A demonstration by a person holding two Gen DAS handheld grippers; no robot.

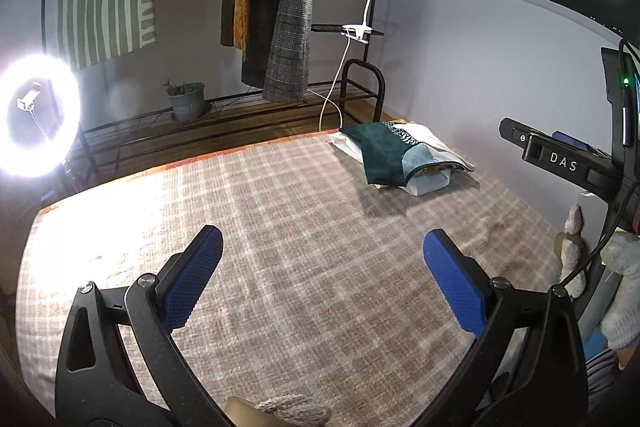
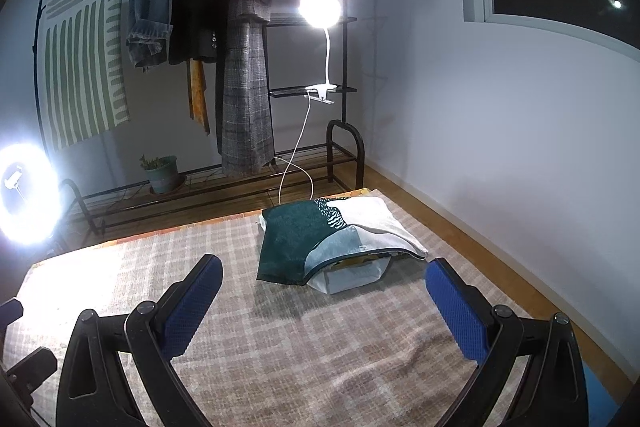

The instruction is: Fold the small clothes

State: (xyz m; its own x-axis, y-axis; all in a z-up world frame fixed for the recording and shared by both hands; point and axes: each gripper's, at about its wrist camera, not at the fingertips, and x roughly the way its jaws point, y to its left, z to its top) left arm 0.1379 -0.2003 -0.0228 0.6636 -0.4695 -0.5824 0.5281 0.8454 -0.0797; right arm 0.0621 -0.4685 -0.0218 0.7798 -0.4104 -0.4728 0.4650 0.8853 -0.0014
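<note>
Both claws hang wide apart over the plaid-covered bed (image 1: pixel 300 227), gripping nothing: the left claw (image 1: pixel 322 273) has only bare blanket between its 2 blue pads (image 1: pixel 192 281), and the right claw (image 2: pixel 324 303) likewise. Small clothes sit in a folded stack (image 2: pixel 336 243) near the bed's far edge, toward its far right corner, a dark green piece on top. Behind the bed stands a clothes rack (image 2: pixel 312 27) with hanging coats, and a ring light (image 1: pixel 38 115) glares at the left.
</note>
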